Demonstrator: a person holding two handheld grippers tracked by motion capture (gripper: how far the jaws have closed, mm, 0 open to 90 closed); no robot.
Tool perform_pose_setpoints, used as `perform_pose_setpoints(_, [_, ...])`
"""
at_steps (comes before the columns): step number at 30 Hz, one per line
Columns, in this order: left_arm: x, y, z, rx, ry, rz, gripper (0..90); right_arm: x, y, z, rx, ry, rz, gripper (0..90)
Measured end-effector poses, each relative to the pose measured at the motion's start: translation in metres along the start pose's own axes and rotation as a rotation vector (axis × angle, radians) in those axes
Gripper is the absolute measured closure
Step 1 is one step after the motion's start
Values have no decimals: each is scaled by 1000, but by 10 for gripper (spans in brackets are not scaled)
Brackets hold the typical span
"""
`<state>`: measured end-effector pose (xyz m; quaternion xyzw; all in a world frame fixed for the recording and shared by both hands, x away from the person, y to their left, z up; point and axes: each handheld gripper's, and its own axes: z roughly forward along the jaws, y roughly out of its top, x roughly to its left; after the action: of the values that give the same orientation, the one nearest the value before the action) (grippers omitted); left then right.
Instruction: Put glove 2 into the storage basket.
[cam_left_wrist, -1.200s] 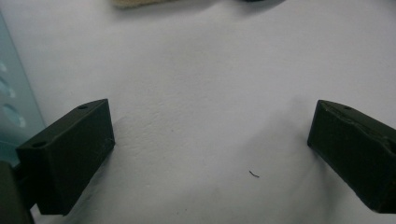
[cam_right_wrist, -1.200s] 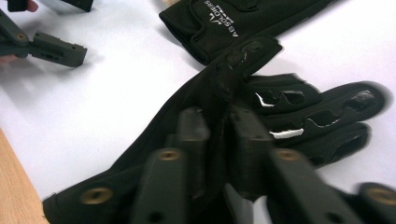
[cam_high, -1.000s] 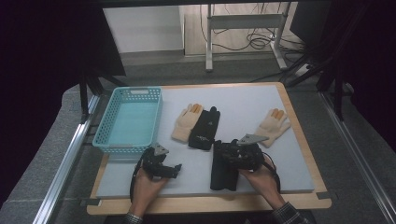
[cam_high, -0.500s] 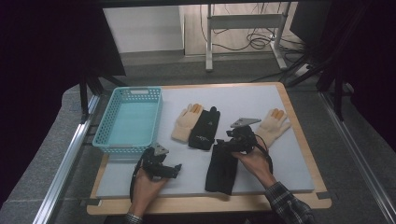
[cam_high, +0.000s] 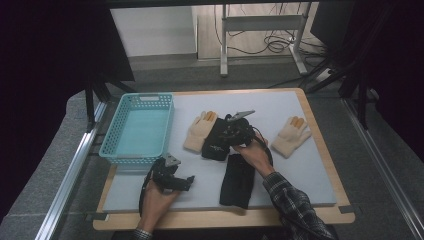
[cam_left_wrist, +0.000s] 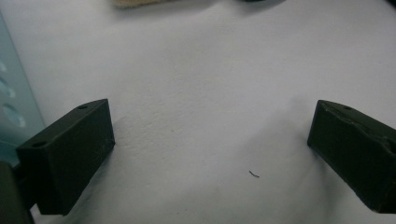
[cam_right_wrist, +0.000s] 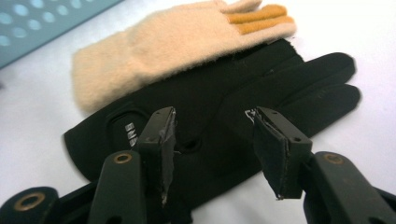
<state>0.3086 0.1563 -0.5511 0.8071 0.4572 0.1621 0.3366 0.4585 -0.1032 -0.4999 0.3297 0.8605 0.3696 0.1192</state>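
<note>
High view: my right gripper (cam_high: 231, 131) hovers mid-mat over the black glove (cam_right_wrist: 219, 116) that lies just under the cream glove (cam_right_wrist: 177, 42), bare mat around them. Its jaws, just closing, stand half apart, gripping nothing. My left gripper (cam_high: 170, 176) rests wide open near the basket (cam_high: 116, 152)

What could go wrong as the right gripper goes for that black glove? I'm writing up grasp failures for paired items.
The cream glove overlaps the black glove, so the right gripper, its open jaws poised over the black glove's palm, might drag both along. The flat fabric gives the jaws little to pinch, so they could slip off. A lift toward the basket may then knock the cream glove out of place.
</note>
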Motion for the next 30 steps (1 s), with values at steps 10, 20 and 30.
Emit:
perform_pose_setpoints(10, [0,0,0,-1,0,-1,8,-8,7,35,60,16,12,293])
perform_pose_setpoints(20, [0,0,0,0,1,0,9,-5,6,40,63,-31,35,657])
perform_pose_setpoints(30, [0,0,0,-2,0,-2,9,-3,14,37,90,-63,31,866])
